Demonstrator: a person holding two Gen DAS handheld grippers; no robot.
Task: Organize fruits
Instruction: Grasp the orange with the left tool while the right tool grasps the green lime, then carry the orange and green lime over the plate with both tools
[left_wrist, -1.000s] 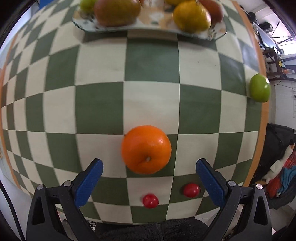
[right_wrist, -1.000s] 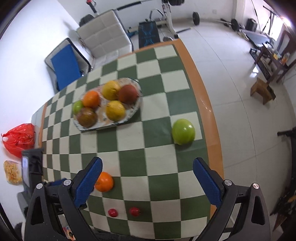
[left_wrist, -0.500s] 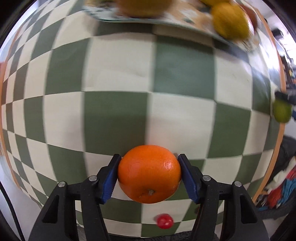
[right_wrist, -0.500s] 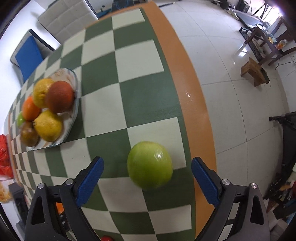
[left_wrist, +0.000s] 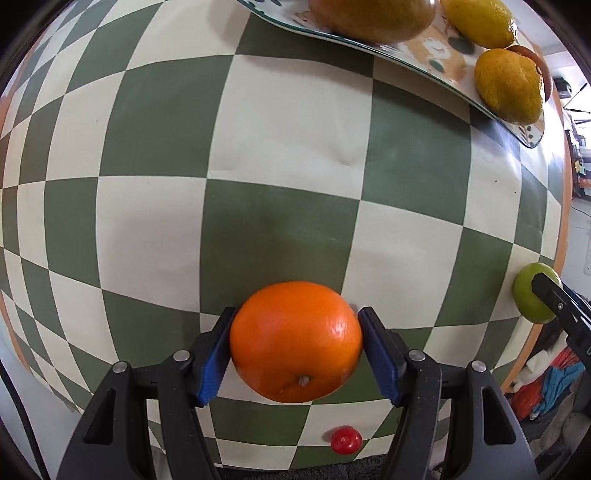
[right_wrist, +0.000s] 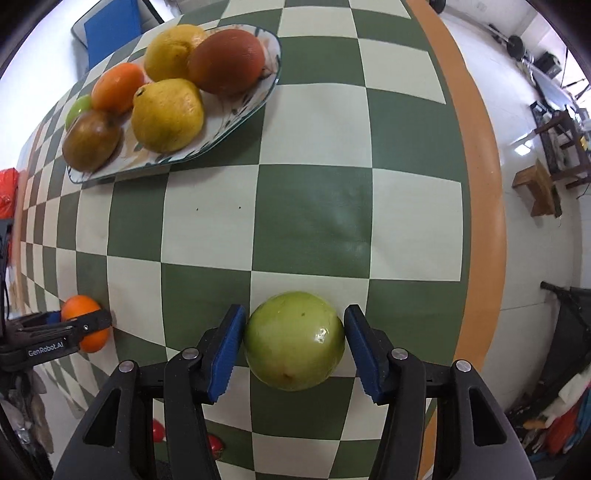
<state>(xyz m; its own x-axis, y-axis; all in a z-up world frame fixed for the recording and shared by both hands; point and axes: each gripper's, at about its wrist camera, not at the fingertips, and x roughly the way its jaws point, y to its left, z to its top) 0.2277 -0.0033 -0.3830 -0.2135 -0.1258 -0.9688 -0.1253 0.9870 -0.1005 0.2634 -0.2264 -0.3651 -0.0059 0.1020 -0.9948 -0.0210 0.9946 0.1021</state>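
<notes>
On the green-and-cream checked table (right_wrist: 314, 221), we have a fruit in each claw. The patterned plate (right_wrist: 236, 125), already crowded with lemons, an orange, a russet fruit and a small green one, sits at the far side, with bare squares between it and both grippers. The right gripper (right_wrist: 294, 341) is clamped on the green apple (right_wrist: 294, 339), blue pads touching both flanks, close to the table's orange edge band (right_wrist: 484, 192). The left gripper (left_wrist: 295, 341) is clamped on the orange (left_wrist: 295, 339), pads pressed to its sides, low over the cloth.

We judge the step in hand to be the carry to the plate. Done well, it means lifting each fruit straight up before swinging, keeping the squeeze steady on round skins, and bringing one in at a time, since free plate room looks scarce. The apple's path should bend inward, away from the drop-off. A cherry tomato (left_wrist: 345, 439) lies just behind the orange, out of the route.
</notes>
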